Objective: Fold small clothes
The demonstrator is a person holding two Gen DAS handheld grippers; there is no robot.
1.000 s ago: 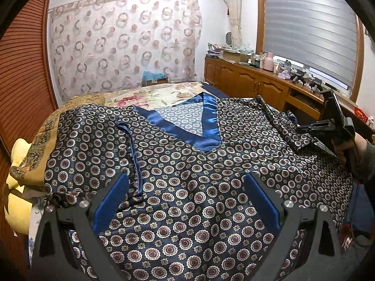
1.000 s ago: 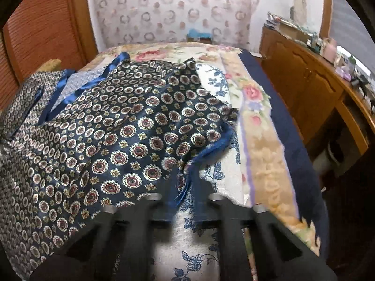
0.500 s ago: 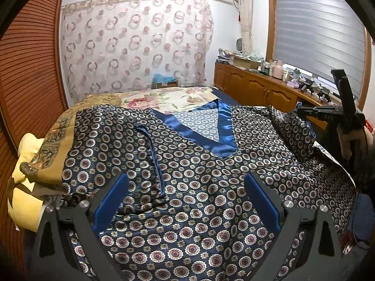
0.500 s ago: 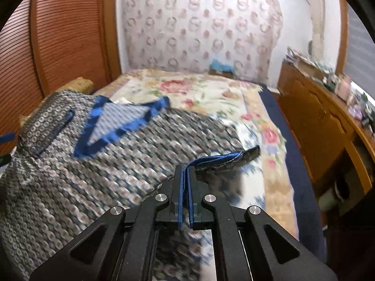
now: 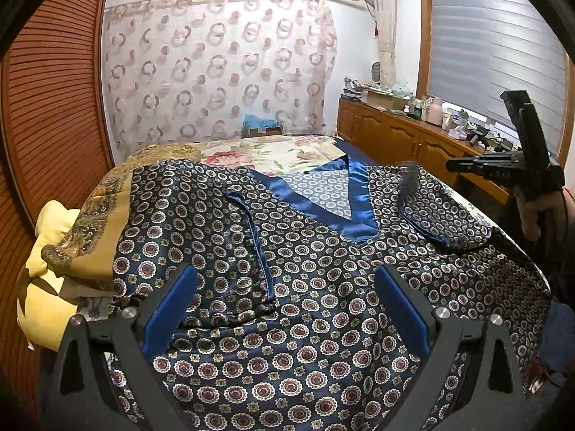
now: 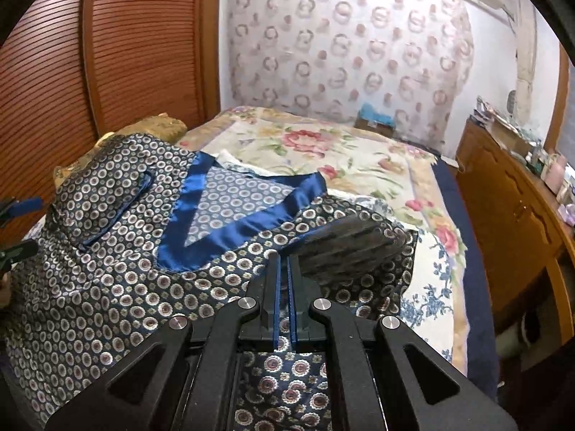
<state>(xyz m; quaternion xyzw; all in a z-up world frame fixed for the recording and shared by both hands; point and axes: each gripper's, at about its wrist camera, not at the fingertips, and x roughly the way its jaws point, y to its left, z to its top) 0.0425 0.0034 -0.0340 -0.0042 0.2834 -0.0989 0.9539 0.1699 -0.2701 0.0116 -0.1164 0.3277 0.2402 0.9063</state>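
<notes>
Across the floral bed: patterned navy top, spread front side up, blue satin V-neck toward the far end. Covers most of the near half of the bedspread and hangs over the near edge. Left sleeve folded inward onto the chest, blue cuff edge running down the body. Right sleeve likewise turned in over the top's right shoulder, its upper edge motion-blurred.

Left gripper: hovers low above the lower front of the top, blue pads spread wide apart, nothing between them.

Right gripper: held up at the right side of the bed, gripped from below by a hand. Fingers drawn nearly together, only a thin slit between the blue pads. Points at the blurred right sleeve, which sits just at the fingertips in the right wrist view; cannot tell whether any cloth is pinched.

Beyond the top's left sleeve, at the bed's left edge: yellow pillow under a gold patterned cover. Behind the bed: ring-patterned curtain. Along the left wall: louvred wooden doors. Along the right wall under the window blind: wooden cabinet, cluttered on top.
</notes>
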